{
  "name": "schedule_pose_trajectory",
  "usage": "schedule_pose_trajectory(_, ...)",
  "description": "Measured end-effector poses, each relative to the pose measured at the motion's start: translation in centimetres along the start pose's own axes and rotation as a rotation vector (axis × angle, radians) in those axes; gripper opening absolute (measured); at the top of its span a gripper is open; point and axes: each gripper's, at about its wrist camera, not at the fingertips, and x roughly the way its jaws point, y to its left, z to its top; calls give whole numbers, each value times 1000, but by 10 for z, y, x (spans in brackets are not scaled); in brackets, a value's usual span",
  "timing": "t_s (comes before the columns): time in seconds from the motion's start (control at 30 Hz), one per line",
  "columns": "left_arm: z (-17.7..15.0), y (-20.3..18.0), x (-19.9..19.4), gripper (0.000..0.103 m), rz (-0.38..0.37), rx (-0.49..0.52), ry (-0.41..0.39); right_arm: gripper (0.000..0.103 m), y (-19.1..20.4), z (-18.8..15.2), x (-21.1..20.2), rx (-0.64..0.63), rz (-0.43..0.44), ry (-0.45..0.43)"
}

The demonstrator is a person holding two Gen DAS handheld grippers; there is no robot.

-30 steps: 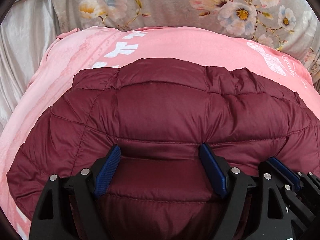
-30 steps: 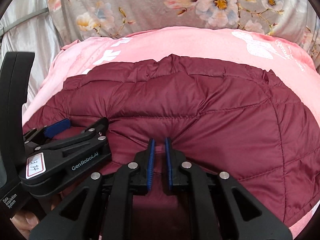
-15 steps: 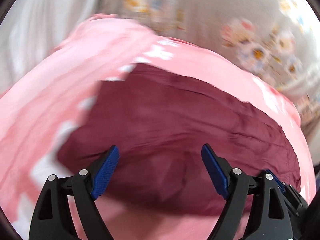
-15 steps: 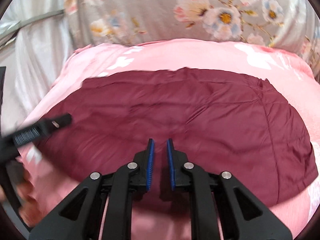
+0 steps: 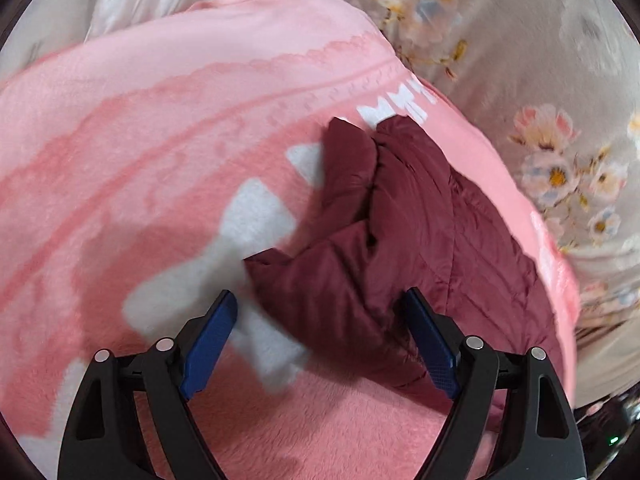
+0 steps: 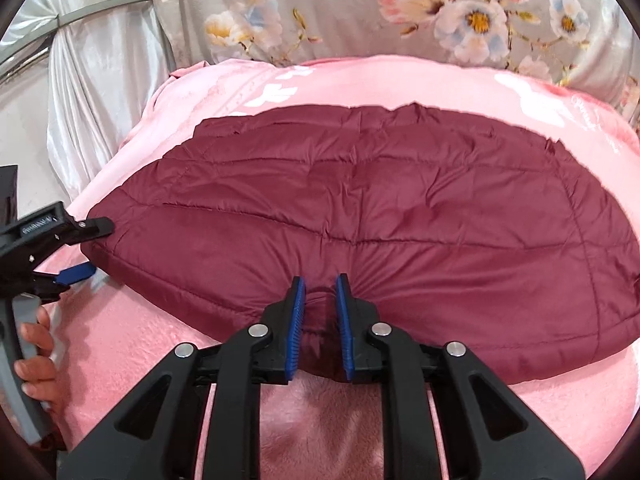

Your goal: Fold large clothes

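Note:
A maroon quilted puffer jacket (image 6: 380, 216) lies folded and spread on a pink blanket (image 6: 132, 352). My right gripper (image 6: 320, 320) is shut on a pinch of the jacket's near edge. My left gripper (image 5: 320, 340) is open and empty, its jaws wide apart just over the jacket's left end (image 5: 380, 240), where a sleeve or corner shows. In the right wrist view the left gripper (image 6: 86, 248) sits at the jacket's left corner, held by a hand.
The pink blanket (image 5: 140, 140) carries white bow prints. A grey floral sheet (image 6: 360, 8) lies behind it. Silvery draped fabric (image 6: 92, 72) hangs at the far left.
My left gripper has swung left off the jacket's middle to its left end, still open. My right gripper has pulled back toward me while keeping its grip, and the jacket now lies flatter.

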Motion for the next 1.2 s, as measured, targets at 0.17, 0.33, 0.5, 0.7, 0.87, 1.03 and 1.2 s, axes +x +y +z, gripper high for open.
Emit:
schedule_pose_trajectory(0.17,3,-16,7,59,-56,19,39,15,-8,0,4,35,32,22)
schedule_pose_trajectory(0.33,5,-55,-16,15,-83,138,3,15,-10,0,4,46,41,28)
schedule_pose_trajectory(0.5,6,-121,-66,12,-153,318,-96,15,-30,-1,-8,170,118,60)
schedule_pose_trajectory(0.7,-15,-218,-98,12,-275,517,-113,15,-66,-7,-40,295,181,81)
schedule_pose_trajectory(0.87,-60,-289,-81,14,-309,646,-38,18,-103,-13,-91,300,-7,0)
schedule_pose_trajectory(1.03,-104,-323,-33,44,-401,632,181,29,-148,-22,-136,364,-142,-67)
schedule_pose_trajectory(1.2,-135,-320,-13,46,-455,569,332,39,-180,-28,-168,419,-195,-130)
